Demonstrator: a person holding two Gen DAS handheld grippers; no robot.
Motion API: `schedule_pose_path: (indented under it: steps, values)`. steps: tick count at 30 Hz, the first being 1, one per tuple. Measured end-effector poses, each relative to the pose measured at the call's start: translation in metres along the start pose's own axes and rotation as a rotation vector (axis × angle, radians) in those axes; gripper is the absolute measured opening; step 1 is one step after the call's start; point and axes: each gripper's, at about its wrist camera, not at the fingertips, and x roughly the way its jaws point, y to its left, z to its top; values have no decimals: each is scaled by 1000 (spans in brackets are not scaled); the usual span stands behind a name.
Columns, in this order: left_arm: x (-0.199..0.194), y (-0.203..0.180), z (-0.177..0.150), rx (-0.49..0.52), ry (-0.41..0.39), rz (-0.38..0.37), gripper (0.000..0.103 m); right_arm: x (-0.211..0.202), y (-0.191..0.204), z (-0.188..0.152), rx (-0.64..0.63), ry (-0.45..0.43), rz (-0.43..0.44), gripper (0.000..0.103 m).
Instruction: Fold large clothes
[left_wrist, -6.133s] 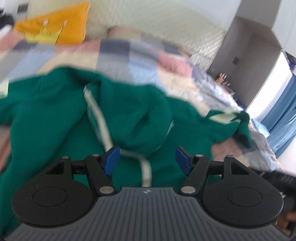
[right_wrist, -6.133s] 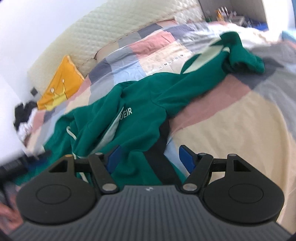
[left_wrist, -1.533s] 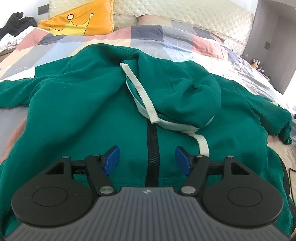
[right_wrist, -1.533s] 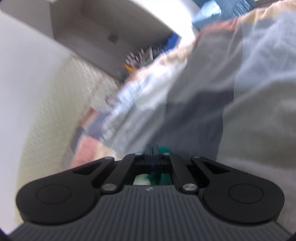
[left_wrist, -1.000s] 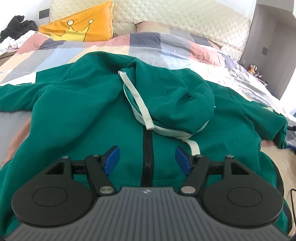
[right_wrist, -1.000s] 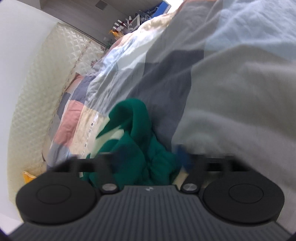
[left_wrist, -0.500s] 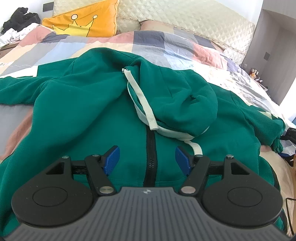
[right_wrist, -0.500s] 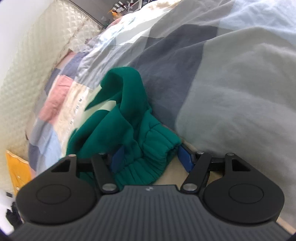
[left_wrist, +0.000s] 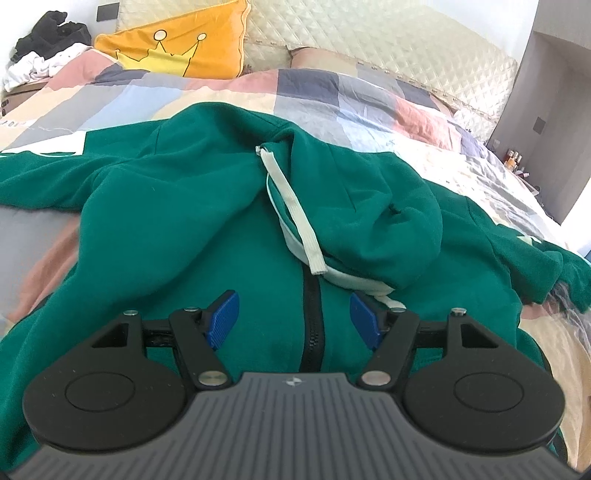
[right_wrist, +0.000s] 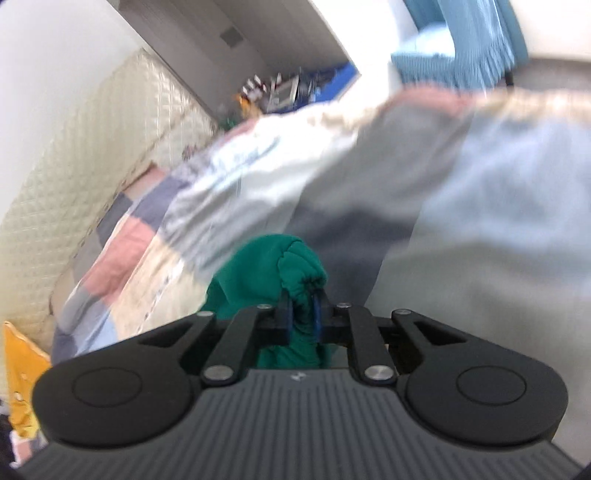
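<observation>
Green fleece, a zip hoodie (left_wrist: 207, 221), lies spread face-up across the patchwork quilt (left_wrist: 332, 96), its hood flopped forward over the zipper. The right gripper (right_wrist: 301, 314) has just closed its jaws on the bunched sleeve cuff (right_wrist: 295, 266), while the left gripper (left_wrist: 294, 319) hovers wide open and empty above the chest. With only a small pinch of cuff held, the sleeve could slip free or drag the body askew when carried across.

Green zip hoodie (left_wrist: 184, 236) lies spread face-up, hood flopped over its front.
</observation>
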Motion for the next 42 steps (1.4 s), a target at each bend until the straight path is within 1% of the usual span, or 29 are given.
schedule_pose_path:
  steps: [2, 6, 12, 14, 16, 19, 21, 23, 25, 29, 32, 37, 40, 42]
  values:
    - [-2, 1, 1, -3, -4, -3, 71, -14, 1, 25, -11, -35, -9, 10]
    - [-4, 1, 3, 3, -17, 3, 71, -43, 20, 76, -79, -143, -21, 10]
    - [-10, 4, 10, 1, -35, 12, 71, -78, 72, 136, -188, -220, -23, 10]
    - [-13, 5, 14, 3, -42, 12, 71, -93, 91, 151, -228, -246, -29, 10]
    - [-16, 6, 17, 13, -50, 13, 71, -110, 108, 163, -246, -261, -16, 10]
    - [-22, 11, 24, 3, -46, -39, 71, -135, 142, 167, -310, -274, 31, 10]
    - [-28, 10, 28, 24, -60, -37, 71, -149, 168, 165, -334, -265, 63, 10]
    - [-37, 12, 33, 35, -74, -39, 71, -163, 195, 156, -363, -248, 88, 10]
    - [-46, 17, 39, 25, -85, -37, 71, -180, 227, 142, -407, -244, 120, 10]
    - [-68, 34, 52, 4, -115, -47, 71, -209, 292, 101, -518, -227, 184, 10]
    - [-82, 52, 59, -24, -135, -47, 71, -229, 338, 53, -602, -189, 244, 10]
    - [-100, 90, 68, -77, -158, -31, 71, -247, 402, -39, -755, -124, 342, 10]
    - [-112, 115, 74, -131, -180, -23, 71, -248, 429, -98, -819, -61, 402, 10]
    - [-120, 134, 77, -182, -192, -32, 71, -246, 440, -138, -857, -7, 441, 10]
